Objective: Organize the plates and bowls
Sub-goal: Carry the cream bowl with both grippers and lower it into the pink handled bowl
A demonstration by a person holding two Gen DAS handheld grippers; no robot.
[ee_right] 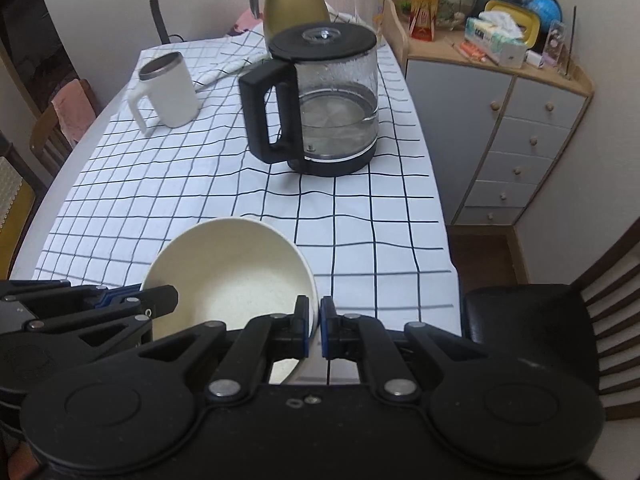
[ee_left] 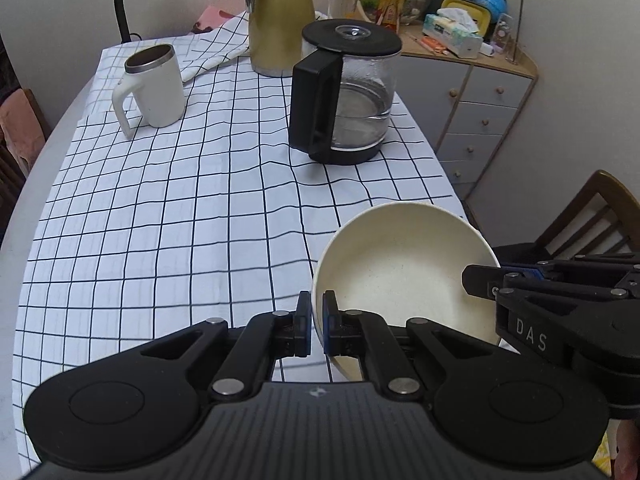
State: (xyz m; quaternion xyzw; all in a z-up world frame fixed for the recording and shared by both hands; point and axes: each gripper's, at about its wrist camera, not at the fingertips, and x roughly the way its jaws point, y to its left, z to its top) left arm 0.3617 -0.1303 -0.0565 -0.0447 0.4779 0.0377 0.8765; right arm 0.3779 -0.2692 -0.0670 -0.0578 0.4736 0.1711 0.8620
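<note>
- Bowl (ee_left: 404, 280) hangs tilted above the table's (ee_left: 160, 220) near edge, at 5 o'clock from the kettle (ee_left: 344, 92).
- Left hand-held gripper (ee_left: 316, 324) and right hand-held gripper (ee_right: 315, 326) each pinch opposite rims.
- Looks light, stiff, smooth; thin rim could slip.

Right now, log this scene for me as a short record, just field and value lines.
held item: cream bowl, tilted, above the table's near edge
left gripper: shut on the bowl's left rim
right gripper: shut on the bowl's right rim
surface: checked tablecloth
standing behind: glass kettle, white mug, gold jug
plates: none in view
</note>
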